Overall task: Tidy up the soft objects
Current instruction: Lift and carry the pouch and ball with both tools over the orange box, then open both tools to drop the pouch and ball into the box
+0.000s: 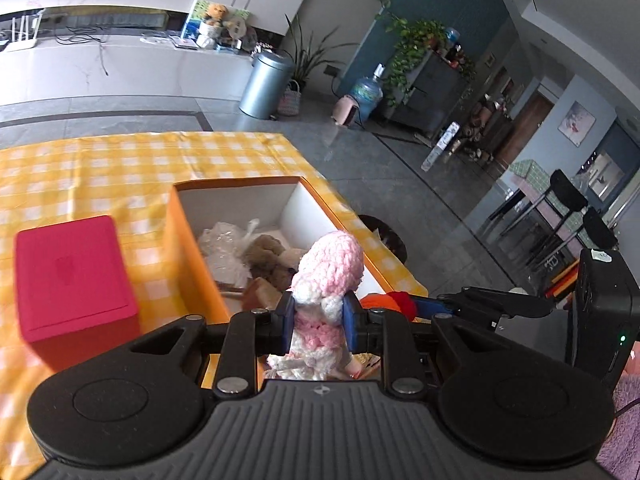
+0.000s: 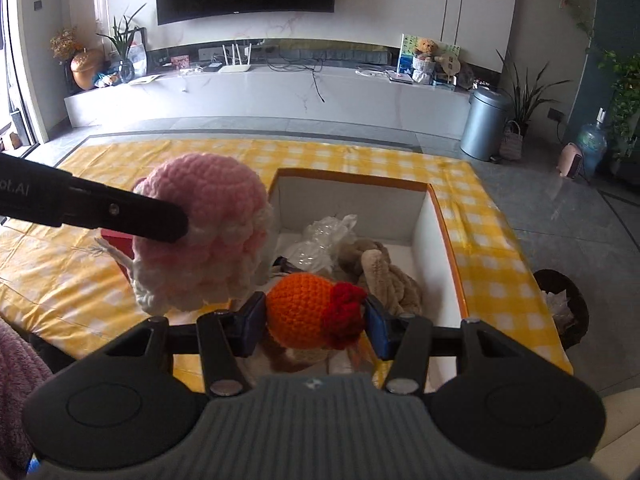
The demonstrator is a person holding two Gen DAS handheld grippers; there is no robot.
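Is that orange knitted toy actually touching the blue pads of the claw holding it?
Touching. In the right wrist view both blue pads of the right gripper press against the sides of the orange knitted toy, with no gap showing.

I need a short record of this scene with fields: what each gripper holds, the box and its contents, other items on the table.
left gripper: shut on pink crochet toy
right gripper: shut on orange crochet toy
orange box: open, on yellow checked tablecloth
box contents: brown plush, clear plastic bag
beside box: red box, closed
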